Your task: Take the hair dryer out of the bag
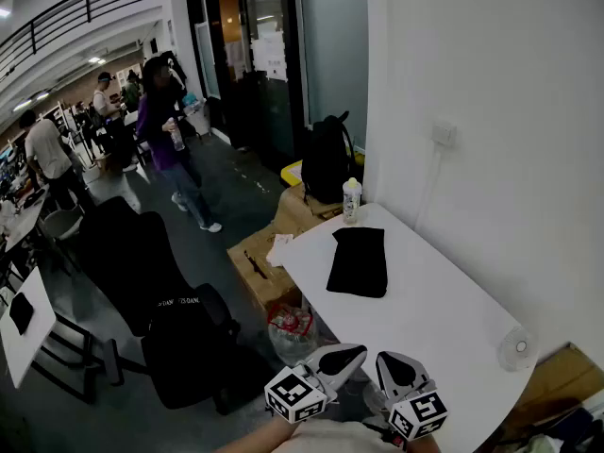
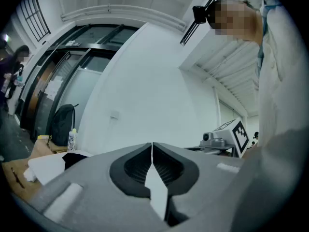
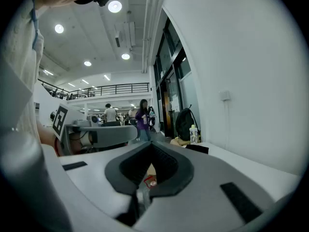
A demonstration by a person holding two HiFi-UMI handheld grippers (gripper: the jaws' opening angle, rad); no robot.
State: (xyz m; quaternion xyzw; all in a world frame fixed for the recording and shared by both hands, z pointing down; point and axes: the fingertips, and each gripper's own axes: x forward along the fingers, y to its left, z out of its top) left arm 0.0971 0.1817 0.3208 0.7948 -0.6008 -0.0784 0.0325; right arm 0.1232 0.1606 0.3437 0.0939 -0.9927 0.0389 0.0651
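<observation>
From the head view, the left gripper (image 1: 351, 353) and the right gripper (image 1: 389, 361) are held low and close to the person's body, side by side at the near end of the white table (image 1: 444, 319). The black bag (image 1: 359, 260) lies flat on the table, well ahead of both grippers. A bottle (image 1: 351, 199) stands beyond it at the far corner. The hair dryer itself is not visible, so I suppose it is inside the bag.

In the left gripper view, the jaws are pressed together with nothing between them. The bag shows far ahead and to the left of the tips.

In the right gripper view, the jaws are also closed and empty. The bag lies far ahead, a little to the right.

The bag looks like soft cloth, so it will probably fold and slide on the smooth table. One gripper should pinch its edge near the opening, but I cannot tell which side opens. The dryer should be hard, smooth plastic and heavier at its head. The handle seems the best place to grasp it, and the cord may catch.
</observation>
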